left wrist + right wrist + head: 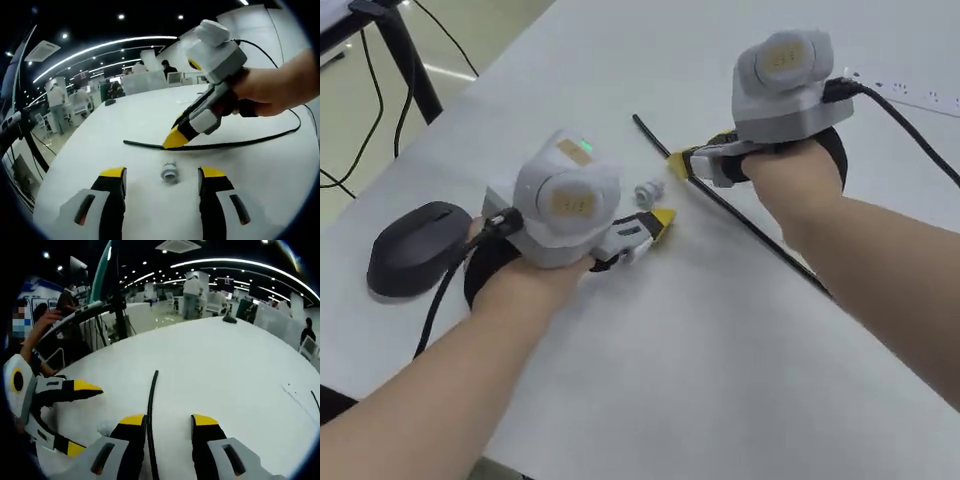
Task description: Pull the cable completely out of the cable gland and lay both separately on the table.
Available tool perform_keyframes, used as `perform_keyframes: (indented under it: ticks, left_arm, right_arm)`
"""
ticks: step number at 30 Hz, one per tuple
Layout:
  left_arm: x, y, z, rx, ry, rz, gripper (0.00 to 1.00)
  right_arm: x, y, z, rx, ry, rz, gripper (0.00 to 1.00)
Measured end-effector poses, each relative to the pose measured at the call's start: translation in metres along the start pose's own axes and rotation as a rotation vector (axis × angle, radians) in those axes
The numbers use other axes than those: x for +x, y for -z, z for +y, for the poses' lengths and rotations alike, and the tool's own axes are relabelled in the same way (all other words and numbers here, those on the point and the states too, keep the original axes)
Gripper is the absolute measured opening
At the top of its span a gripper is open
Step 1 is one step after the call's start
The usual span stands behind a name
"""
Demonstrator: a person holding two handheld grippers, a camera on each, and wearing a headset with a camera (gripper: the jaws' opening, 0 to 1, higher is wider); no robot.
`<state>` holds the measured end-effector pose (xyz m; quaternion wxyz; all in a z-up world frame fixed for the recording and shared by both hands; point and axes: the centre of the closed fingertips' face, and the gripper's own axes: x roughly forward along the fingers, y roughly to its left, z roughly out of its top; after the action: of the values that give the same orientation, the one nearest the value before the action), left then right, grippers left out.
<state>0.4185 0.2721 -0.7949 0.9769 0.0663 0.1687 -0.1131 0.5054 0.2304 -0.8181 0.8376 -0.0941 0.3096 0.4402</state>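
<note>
Closest, the left tongs (163, 174) are being held apart, and the cable gland (170, 172) is lying free on the desk (150, 120) just ahead of them, in line with the gap between the tips and nearer to these tongs than to the others. Just beyond, the right tongs (169, 421) are also being held apart. The black cable (152, 400) is being straddled, not clamped: its long axis is running straight forward through the gap, close beside one jaw, and on past the tips. Gland and cable are not touching, so the task is being judged all but done. Open desk is being offered ahead of both pairs of tips.
</note>
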Motion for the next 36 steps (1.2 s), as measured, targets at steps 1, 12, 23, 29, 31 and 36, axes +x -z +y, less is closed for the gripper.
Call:
perform_keyframes:
  ticks: [1,12,23,29,31,36]
  left_arm:
    - [-0.003,-0.001,-0.002,0.008,0.007,-0.005,0.61]
    - [-0.040,-0.011,-0.007,-0.086,-0.013,0.016,1.00]
    - [-0.058,-0.024,-0.034,-0.079,0.047,0.074,1.00]
    - [-0.067,-0.030,-0.032,-0.126,0.042,0.096,1.00]
    - [-0.070,-0.033,-0.035,-0.121,0.045,0.100,1.00]
    - [-0.073,-0.039,-0.039,-0.123,0.051,0.105,1.00]
  right_arm:
    - [-0.014,0.001,-0.011,0.107,0.034,-0.051,0.45]
    - [-0.176,0.087,-0.100,0.250,0.277,-0.032,0.97]
    - [-0.334,0.165,-0.130,0.395,0.425,0.025,0.99]
    - [-0.375,0.191,-0.133,0.425,0.468,0.022,0.99]
    - [-0.384,0.199,-0.133,0.443,0.475,0.025,0.99]
    - [-0.396,0.210,-0.127,0.443,0.482,0.030,0.99]
